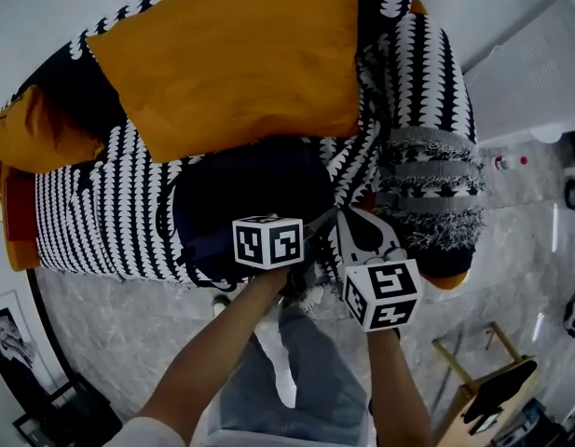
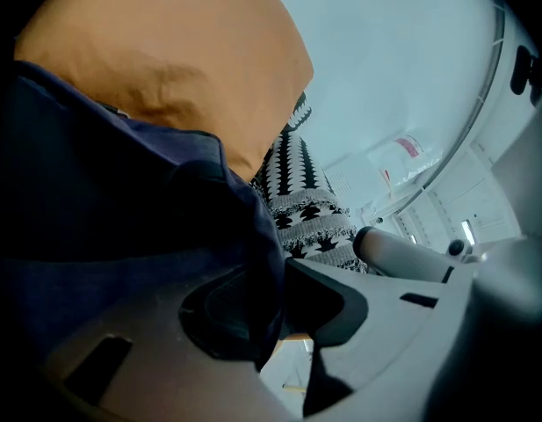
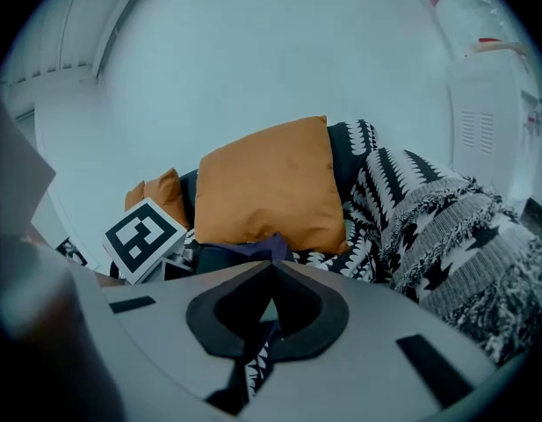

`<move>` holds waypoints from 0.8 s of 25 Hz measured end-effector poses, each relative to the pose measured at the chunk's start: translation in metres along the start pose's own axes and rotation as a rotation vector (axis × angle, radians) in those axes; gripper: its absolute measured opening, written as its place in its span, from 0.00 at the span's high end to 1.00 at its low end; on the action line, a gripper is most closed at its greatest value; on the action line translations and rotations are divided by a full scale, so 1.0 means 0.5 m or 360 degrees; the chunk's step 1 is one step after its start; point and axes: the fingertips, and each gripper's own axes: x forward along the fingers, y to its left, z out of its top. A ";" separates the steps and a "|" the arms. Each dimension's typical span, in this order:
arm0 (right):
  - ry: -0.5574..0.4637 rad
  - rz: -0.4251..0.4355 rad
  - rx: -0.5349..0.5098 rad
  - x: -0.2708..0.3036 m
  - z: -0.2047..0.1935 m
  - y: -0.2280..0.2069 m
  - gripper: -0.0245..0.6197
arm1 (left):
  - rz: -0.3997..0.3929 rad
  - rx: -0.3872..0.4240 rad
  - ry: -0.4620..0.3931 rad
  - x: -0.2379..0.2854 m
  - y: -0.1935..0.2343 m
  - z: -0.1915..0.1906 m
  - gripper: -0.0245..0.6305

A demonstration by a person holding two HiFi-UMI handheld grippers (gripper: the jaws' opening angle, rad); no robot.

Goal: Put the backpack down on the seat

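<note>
**Backpack on the sofa seat**

Both my forearms reach toward 12 o'clock, tilted down. My left tongs (image 2: 280, 281) are released, with the dark navy fabric backpack (image 1: 250, 194) draped loosely between them. My right tongs (image 3: 271, 267) pinch its fabric. It sits on the black-and-white patterned sofa seat (image 1: 101, 214), with the large orange cushion (image 1: 231, 63) behind it at 12 o'clock.

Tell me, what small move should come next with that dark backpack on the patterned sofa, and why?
Probably open the right gripper. The backpack already seems to rest on the seat, against the orange cushion. The left gripper has its jaws apart around the fabric, while the right one's tips look shut on a fold of it, the only hold left.
</note>
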 end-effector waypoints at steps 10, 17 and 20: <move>0.0016 -0.0004 0.0020 0.006 -0.003 -0.013 0.96 | 0.0003 0.0015 -0.0007 0.009 -0.003 0.001 0.76; 0.0019 -0.0012 0.0037 -0.011 0.012 0.006 0.96 | -0.0001 0.0012 -0.0041 -0.018 -0.026 0.025 0.74; 0.0008 -0.0010 0.0036 -0.020 0.029 0.024 0.96 | -0.0010 0.0010 -0.0042 -0.042 -0.041 0.031 0.74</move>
